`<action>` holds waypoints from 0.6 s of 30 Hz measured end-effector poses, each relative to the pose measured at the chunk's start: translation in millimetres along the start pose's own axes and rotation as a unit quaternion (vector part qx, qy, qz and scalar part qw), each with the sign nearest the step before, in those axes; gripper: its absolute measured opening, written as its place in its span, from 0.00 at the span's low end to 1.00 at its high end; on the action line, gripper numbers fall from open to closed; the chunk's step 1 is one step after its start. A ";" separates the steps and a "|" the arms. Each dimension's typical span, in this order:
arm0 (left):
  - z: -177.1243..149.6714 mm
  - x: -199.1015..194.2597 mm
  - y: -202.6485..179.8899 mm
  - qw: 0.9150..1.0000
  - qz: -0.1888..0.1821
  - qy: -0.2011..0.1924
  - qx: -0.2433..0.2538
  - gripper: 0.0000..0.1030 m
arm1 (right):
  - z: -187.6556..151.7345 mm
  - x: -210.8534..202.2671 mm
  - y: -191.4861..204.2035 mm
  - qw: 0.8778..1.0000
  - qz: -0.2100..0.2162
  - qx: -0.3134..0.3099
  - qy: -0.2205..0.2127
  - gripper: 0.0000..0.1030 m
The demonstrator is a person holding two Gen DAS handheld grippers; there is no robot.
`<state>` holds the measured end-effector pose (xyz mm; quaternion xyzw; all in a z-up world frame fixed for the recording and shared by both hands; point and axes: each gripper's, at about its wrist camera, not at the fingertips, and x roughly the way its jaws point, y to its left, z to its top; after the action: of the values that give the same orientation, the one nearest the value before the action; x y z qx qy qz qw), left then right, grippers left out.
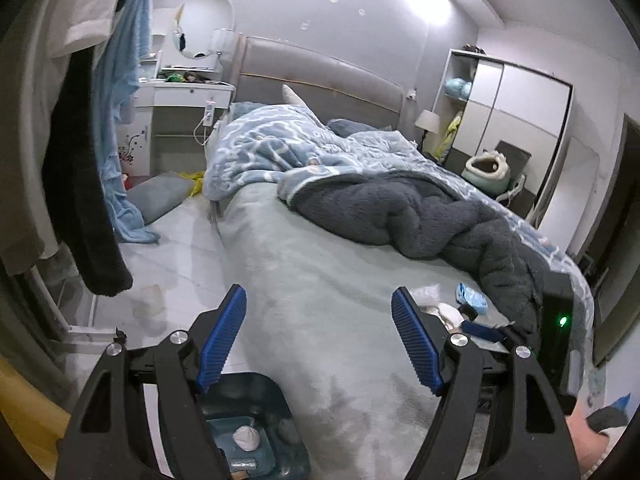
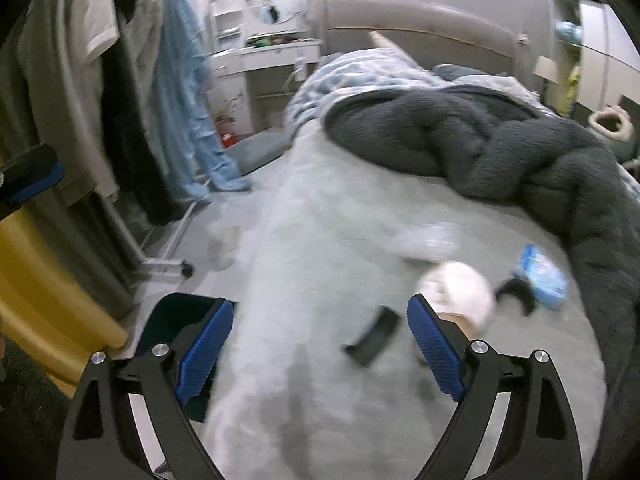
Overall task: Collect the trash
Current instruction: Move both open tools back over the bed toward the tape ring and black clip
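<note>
My left gripper (image 1: 320, 300) is open and empty above the bed's foot edge. Right below it stands a dark teal bin (image 1: 276, 394) holding a white paper ball (image 1: 246, 438). In the blurred right wrist view my right gripper (image 2: 320, 312) is also open with nothing between its pads, over the pale green sheet. Ahead of it on the sheet lie a black flat piece (image 2: 374, 334), a white crumpled wad (image 2: 460, 292), a blue packet (image 2: 544, 276), a black curved piece (image 2: 516, 288) and a clear wrapper (image 2: 432, 236). The bin (image 2: 176, 320) sits to its lower left.
A grey and blue duvet (image 1: 420, 216) is heaped across the bed. Hanging clothes on a rack (image 1: 80, 160) line the left side. Further off are a white dressing table (image 1: 180, 92), a wardrobe (image 1: 516, 120) and a yellow object (image 2: 52, 292) beside the bin.
</note>
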<state>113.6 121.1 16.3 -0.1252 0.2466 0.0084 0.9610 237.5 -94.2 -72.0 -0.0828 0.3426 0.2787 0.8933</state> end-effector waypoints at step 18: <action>-33.0 70.9 -46.5 0.997 -0.030 0.058 0.047 0.79 | -26.5 9.2 -66.3 0.996 -0.037 0.074 0.010 0.88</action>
<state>163.9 64.7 -34.4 -0.0877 0.2979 -0.0394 0.9497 264.9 -154.2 -100.9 -0.0317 0.3680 0.2180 0.9033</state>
